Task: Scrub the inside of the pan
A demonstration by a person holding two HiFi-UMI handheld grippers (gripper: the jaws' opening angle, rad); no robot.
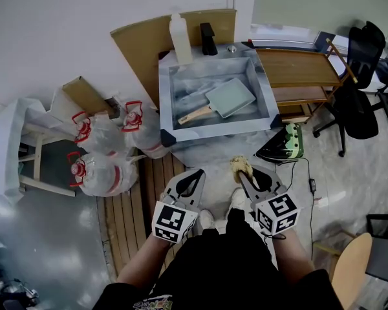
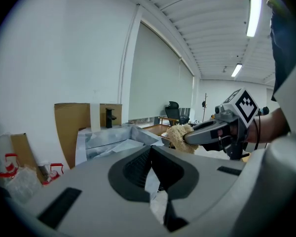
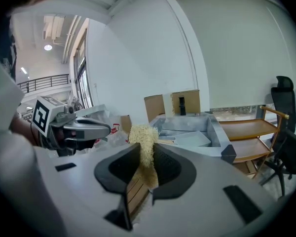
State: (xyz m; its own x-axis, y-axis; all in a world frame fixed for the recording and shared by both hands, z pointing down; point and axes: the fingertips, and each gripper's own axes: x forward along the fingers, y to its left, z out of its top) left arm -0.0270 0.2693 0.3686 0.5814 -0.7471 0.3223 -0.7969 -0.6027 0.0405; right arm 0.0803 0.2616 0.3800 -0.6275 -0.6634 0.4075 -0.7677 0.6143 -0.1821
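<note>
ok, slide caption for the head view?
Right gripper clamping a fibrous scrubber, left gripper shut and empty, facing the square pan in the sink.

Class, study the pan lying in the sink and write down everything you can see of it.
The pan is square and shallow, pale grey-green, with a light wooden handle pointing to the head view's lower left. It lies open side up in the silvery sink, apparently empty. The left gripper and the right gripper, shut on a tan scrubber, are short of the sink and do not touch the pan.
</note>
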